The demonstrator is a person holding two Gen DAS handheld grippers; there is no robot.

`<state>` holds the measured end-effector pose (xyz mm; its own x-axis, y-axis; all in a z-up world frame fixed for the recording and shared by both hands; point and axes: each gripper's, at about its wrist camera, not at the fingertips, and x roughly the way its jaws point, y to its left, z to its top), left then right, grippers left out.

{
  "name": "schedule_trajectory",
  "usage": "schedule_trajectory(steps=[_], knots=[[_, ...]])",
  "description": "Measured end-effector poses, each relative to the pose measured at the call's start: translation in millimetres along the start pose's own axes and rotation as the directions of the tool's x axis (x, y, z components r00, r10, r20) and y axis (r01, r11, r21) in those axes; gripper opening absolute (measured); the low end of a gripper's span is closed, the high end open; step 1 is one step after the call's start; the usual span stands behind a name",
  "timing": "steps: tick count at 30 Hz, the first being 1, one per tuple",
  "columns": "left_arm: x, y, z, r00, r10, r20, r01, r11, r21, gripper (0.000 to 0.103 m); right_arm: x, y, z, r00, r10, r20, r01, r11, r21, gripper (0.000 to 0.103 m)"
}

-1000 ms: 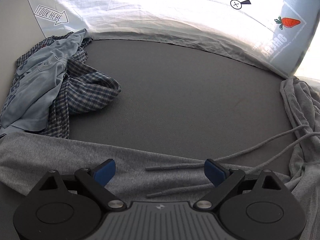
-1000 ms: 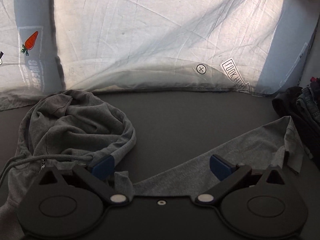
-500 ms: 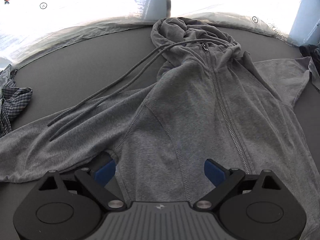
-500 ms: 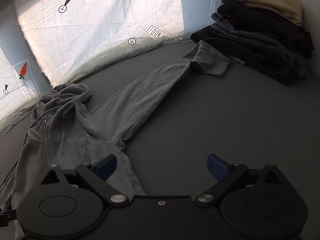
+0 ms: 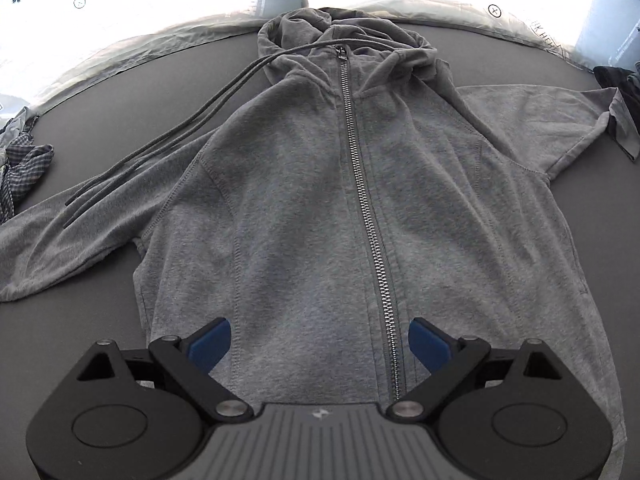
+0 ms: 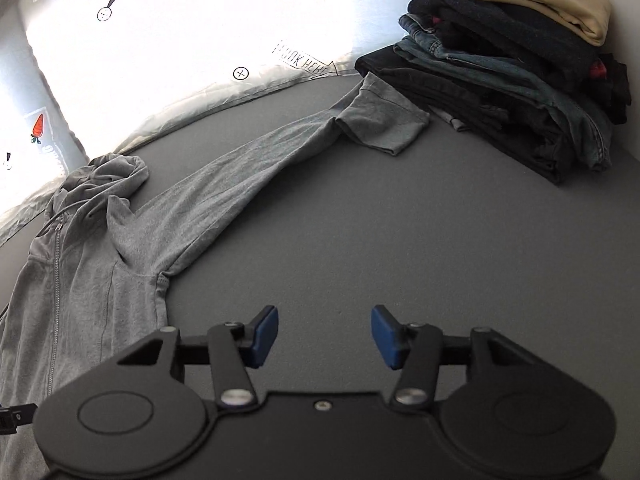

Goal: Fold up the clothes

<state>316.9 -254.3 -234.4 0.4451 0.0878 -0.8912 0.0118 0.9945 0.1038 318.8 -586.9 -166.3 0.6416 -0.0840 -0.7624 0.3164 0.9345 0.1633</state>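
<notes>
A grey zip-up hoodie (image 5: pixel 312 200) lies front-up and spread flat on the dark grey surface, hood at the far side, both sleeves stretched outward and two drawstrings trailing left. My left gripper (image 5: pixel 319 344) hovers over its lower hem with blue pads wide apart, open and holding nothing. In the right wrist view the hoodie (image 6: pixel 92 264) fills the left side, its right sleeve (image 6: pixel 280 152) reaching toward the stack. My right gripper (image 6: pixel 324 336) is over bare surface right of the hoodie, its jaws closing with nothing between them.
A stack of folded dark, denim and tan clothes (image 6: pixel 520 64) sits at the far right. A crumpled plaid garment (image 5: pixel 24 168) lies at the left edge. A white printed sheet (image 6: pixel 200 40) rises behind the dark surface (image 6: pixel 400 220).
Both views swung across the hoodie: the left gripper came from its left sleeve to above its lower front, the right gripper to the surface beside it. The right jaws narrowed.
</notes>
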Motion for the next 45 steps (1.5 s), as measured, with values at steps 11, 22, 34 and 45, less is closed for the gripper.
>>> schedule_trajectory(steps=[11, 22, 34, 45], knots=[[44, -22, 30, 0.989, 0.141, -0.037, -0.141, 0.99, -0.016, 0.103, 111, -13, 81, 0.989, -0.102, 0.112, 0.129, 0.951, -0.28, 0.054], [57, -8, 49, 0.989, 0.079, -0.128, -0.099, 0.983, -0.157, 0.103, 163, -39, 126, 0.985, -0.076, 0.154, 0.112, 0.965, -0.236, 0.043], [58, 7, 44, 0.991, 0.013, -0.133, -0.042, 0.975, -0.217, 0.103, 53, -71, 127, 0.95, -0.048, 0.309, 0.049, 0.999, 0.006, 0.005], [56, 9, 42, 0.991, 0.0, -0.131, -0.024, 0.983, -0.181, 0.103, -126, -105, 138, 0.825, -0.057, 0.563, -0.057, 0.981, 0.184, 0.004]])
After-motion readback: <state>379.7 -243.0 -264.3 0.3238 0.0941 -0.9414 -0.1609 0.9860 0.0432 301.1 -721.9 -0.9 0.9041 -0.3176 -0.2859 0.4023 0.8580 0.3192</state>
